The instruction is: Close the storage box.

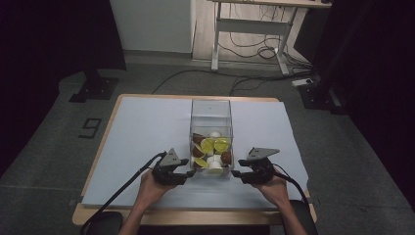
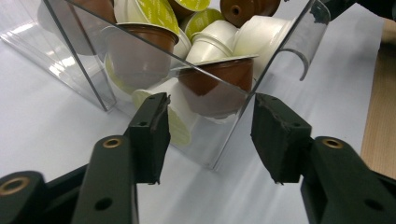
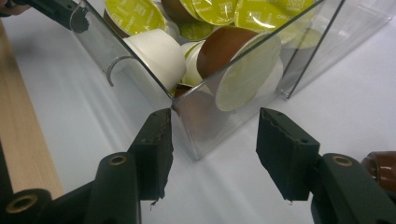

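**Two grippers bracket a clear box of coffee capsules**

The left gripper point(image 1: 187, 174) sits at the near left corner of the clear box point(image 1: 211, 108), on the pale blue mat point(image 1: 142, 142) that covers the wooden table point(image 1: 105, 139). Its jaws stand apart with nothing between them, and in the left gripper view point(image 2: 208, 135) that corner's edge points straight into the gap, with neither pad touching the wall. The placement looks meant to steady or take hold of the box from that side.

The box stands in the middle of the mat, its near end between the two grippers. It is part filled with capsules point(image 1: 211, 152) in brown, white and lime-lidded kinds, heaped toward the person.

The right gripper point(image 1: 241, 175) mirrors the left at the near right corner, jaws likewise released and empty. In its own view point(image 3: 212, 140) the corner again lies just ahead of the open gap. Flanking both corners suggests a two-handed hold on a smooth, slippery container.

The high view gives the layout: hands coming in from below, box centred. The gripper views add details too small to see from above: a curved cut-out point(image 2: 299, 58) in the near wall, the foil lids point(image 3: 133, 16), and a loose brown capsule point(image 3: 383, 165) lying beside the right gripper.
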